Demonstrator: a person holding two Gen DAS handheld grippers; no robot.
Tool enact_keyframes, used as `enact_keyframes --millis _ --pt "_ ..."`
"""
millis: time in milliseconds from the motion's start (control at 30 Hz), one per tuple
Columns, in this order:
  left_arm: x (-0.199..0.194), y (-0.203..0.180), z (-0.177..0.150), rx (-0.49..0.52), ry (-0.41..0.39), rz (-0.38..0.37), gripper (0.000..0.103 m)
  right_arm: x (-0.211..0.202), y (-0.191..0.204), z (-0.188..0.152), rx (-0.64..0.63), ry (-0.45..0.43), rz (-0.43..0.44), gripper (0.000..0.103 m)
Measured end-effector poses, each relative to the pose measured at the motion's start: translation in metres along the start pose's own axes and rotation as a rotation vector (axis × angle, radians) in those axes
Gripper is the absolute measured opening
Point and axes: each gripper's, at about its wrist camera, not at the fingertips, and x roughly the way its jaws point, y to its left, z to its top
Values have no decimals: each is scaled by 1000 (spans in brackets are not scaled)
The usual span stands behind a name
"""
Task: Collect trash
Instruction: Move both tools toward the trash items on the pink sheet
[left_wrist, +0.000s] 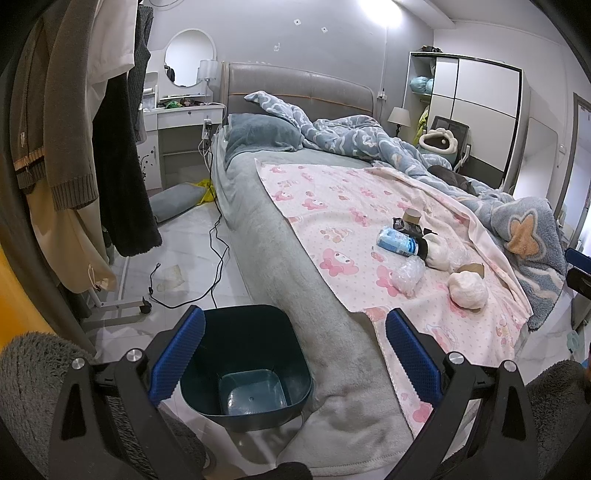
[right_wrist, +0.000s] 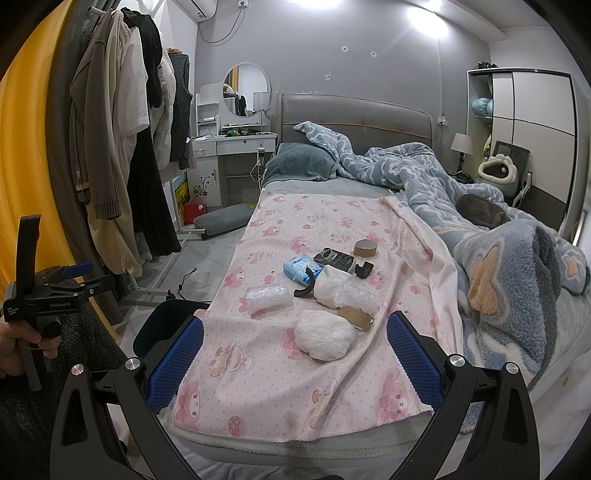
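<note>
Trash lies on the pink patterned sheet (right_wrist: 295, 369) of the bed: a white crumpled wad (right_wrist: 323, 338), a bubble-wrap piece (right_wrist: 266, 298), a blue tissue pack (right_wrist: 300, 271), a cardboard tape roll (right_wrist: 365, 248), a black wrapper (right_wrist: 334, 258), torn cardboard (right_wrist: 356, 315) and another white wad (right_wrist: 332, 288). A dark teal bin (left_wrist: 245, 369) stands empty on the floor beside the bed, under my left gripper (left_wrist: 295, 350), which is open. My right gripper (right_wrist: 295, 354) is open and empty, above the bed's foot, just short of the white wad. The same trash shows in the left wrist view, with the wad (left_wrist: 468, 290) at right.
A clothes rack (right_wrist: 129, 147) with hanging garments stands left of the bed. Black cables (left_wrist: 210, 258) run over the floor. A blue fleece blanket (right_wrist: 498, 277) is heaped on the bed's right side, with a grey cat (right_wrist: 482, 214) on it. A vanity desk (right_wrist: 236, 147) stands at the back.
</note>
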Motion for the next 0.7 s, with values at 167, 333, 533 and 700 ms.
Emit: enact_keyframes --millis 167,333,533,700 --pt "-10 -10 8 59 -22 2 100 0 -3 1 16 46 -2 100" --pt "-12 -27 16 121 6 -24 100 14 -8 6 28 67 -3 100" --pt "0 -34 31 162 19 -68 100 44 -9 5 47 115 -2 100" --pt "24 -35 40 159 54 -93 100 68 -10 8 81 150 11 100"
